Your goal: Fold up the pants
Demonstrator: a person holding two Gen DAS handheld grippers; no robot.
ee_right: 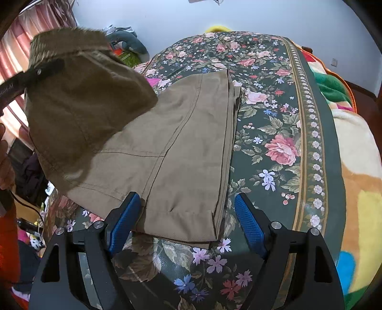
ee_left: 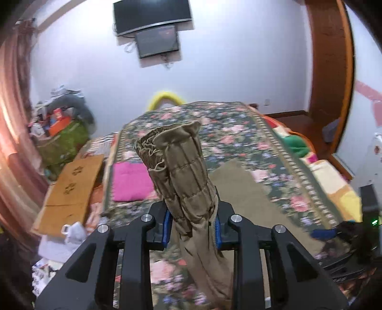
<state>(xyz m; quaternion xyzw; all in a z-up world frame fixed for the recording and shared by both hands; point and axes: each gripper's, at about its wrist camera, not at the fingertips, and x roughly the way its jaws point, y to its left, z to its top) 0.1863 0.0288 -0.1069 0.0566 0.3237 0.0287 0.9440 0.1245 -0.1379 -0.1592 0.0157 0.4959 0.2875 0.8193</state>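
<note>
Here left tongs (ee_left: 192,226) clamp pants (ee_left: 181,171) — right tongs (ee_right: 187,221) gape.

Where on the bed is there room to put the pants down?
The floral bedspread is bare to the right of the flat part of the pants, up to its flower border, and beyond the pants toward the wall. The left side is crowded: a pink cushion lies there, and cardboard beside the bed. The left gripper holds the waistband end up.

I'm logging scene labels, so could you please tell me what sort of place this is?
Most likely a home bedroom: the pants lie on a bed with a floral bedspread, a wall-mounted TV hangs opposite, and pink curtains frame one side.
</note>
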